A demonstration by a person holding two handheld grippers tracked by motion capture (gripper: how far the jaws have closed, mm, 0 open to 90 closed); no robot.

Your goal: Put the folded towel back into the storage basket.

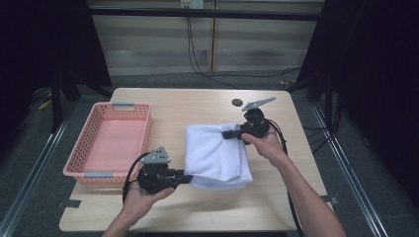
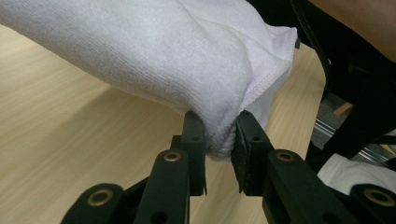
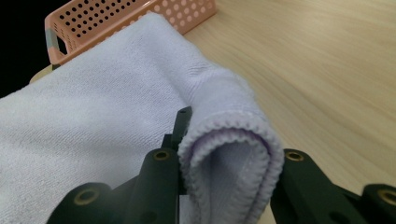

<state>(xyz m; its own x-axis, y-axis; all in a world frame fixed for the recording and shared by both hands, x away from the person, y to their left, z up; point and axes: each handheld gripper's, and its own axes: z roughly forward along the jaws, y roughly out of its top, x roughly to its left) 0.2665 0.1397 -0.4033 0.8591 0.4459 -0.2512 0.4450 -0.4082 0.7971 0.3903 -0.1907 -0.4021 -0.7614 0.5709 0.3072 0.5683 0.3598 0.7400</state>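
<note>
Right now I am folding the white towel (image 1: 216, 153) on the surface (image 1: 197, 212) — the left gripper (image 1: 189, 178) is clenching its near corner, the right gripper (image 1: 228, 134) is pinching a doubled hem at the far corner, and both seem to be lifting that edge. The towel is lying right of the pink basket (image 1: 89, 143), its long axis running away from me. Next, I judge, both corners need carrying across together — evenly, so the edges meet.
</note>
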